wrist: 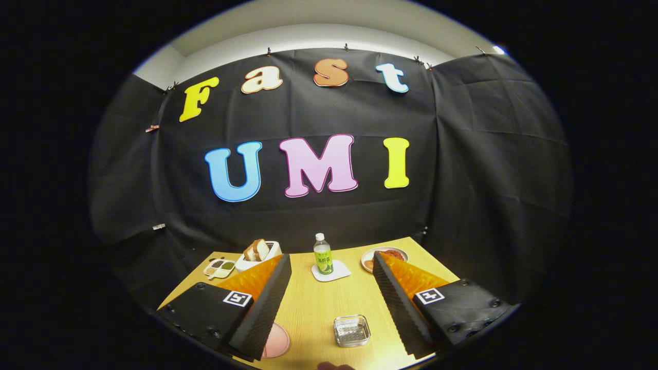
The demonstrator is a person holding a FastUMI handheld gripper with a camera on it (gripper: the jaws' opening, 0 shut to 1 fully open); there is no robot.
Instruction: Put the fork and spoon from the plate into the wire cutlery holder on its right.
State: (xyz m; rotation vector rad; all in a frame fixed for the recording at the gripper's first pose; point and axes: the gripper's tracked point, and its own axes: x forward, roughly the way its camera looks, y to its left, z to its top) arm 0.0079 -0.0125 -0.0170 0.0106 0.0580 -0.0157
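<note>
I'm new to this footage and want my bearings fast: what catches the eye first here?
The open gripper dominates, its two fingers spread wide over a wooden table. Between them, near the tips' base, sits the wire cutlery holder, with a pink plate peeking out beside the left finger. Beyond the fingers stand a green-labelled bottle on a white coaster, a toaster with bread, and a dish of food.

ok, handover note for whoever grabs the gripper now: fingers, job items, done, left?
Gripper: open, holding nothing, raised over the table.
Wire holder: between the fingers, near end of the table, looks empty.
Pink plate: left of the holder, mostly hidden behind the left finger; fork and spoon can't be made out.
Done: nothing in the holder yet.
Left: pick fork and spoon off the plate, drop both in the holder.
</note>
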